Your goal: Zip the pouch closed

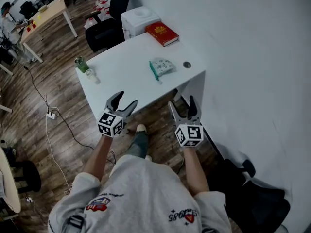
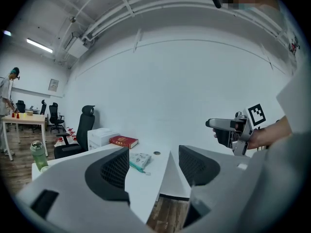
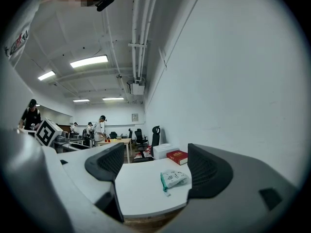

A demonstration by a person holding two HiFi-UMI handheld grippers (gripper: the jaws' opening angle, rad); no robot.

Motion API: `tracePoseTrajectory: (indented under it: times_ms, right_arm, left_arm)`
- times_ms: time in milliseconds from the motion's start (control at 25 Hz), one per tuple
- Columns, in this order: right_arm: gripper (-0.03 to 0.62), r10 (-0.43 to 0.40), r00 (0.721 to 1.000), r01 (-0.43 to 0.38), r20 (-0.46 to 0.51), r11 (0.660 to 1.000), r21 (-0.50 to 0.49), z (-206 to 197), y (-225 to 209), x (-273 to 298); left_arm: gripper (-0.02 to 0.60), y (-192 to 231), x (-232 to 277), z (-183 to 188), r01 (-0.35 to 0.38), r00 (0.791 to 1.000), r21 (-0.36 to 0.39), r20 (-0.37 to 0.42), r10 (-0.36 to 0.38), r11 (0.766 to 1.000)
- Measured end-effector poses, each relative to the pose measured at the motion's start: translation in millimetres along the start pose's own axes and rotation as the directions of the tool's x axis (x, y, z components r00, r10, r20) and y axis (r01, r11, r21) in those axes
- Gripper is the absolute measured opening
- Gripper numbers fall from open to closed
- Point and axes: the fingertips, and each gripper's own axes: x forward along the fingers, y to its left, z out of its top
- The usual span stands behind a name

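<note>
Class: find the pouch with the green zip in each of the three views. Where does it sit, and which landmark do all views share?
Head view: pouch, just above centre.
Left gripper view: pouch, lower centre, seen between the jaws.
Right gripper view: pouch, lower centre, nearer the right jaw.
Shared landmark: the red book, lying beyond the pouch.

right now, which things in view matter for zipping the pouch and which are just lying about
For the job:
- pouch, lying on the white table
- left gripper, open, empty
- right gripper, open, empty

Just lying about:
- red book
- green bottle
- white box
</note>
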Motion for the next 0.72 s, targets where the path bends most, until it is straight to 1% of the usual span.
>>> tracePoseTrajectory:
  times_ms: [160, 360, 640, 720]
  right_arm:
    - [0.396, -0.008, 1.000, 0.008, 0.005, 1.000, -0.012, 2, -16, 27]
    - [0.397, -0.023, 1.000, 0.023, -0.009, 0.999, -0.022, 4, -39, 73]
    - [0.396, -0.028, 1.000, 0.028, 0.004, 0.999, -0.045, 18, -61, 157]
    - [0.396, -0.028, 1.000, 0.029, 0.009, 0.998, -0.052, 21, -65, 179]
  left_arm:
    - [0.314, 16, 32, 8, 0.017, 1.000, -0.003, 0.018, -0.017, 1.000]
    - [0.314, 38, 84, 22, 0.052, 0.998, -0.015, 0.032, -0.051, 0.999]
    - [0.314, 91, 154, 48, 0.084, 0.996, -0.029, 0.039, -0.083, 0.996]
    - [0.314, 105, 172, 55, 0.095, 0.995, -0.022, 0.039, -0.095, 0.995]
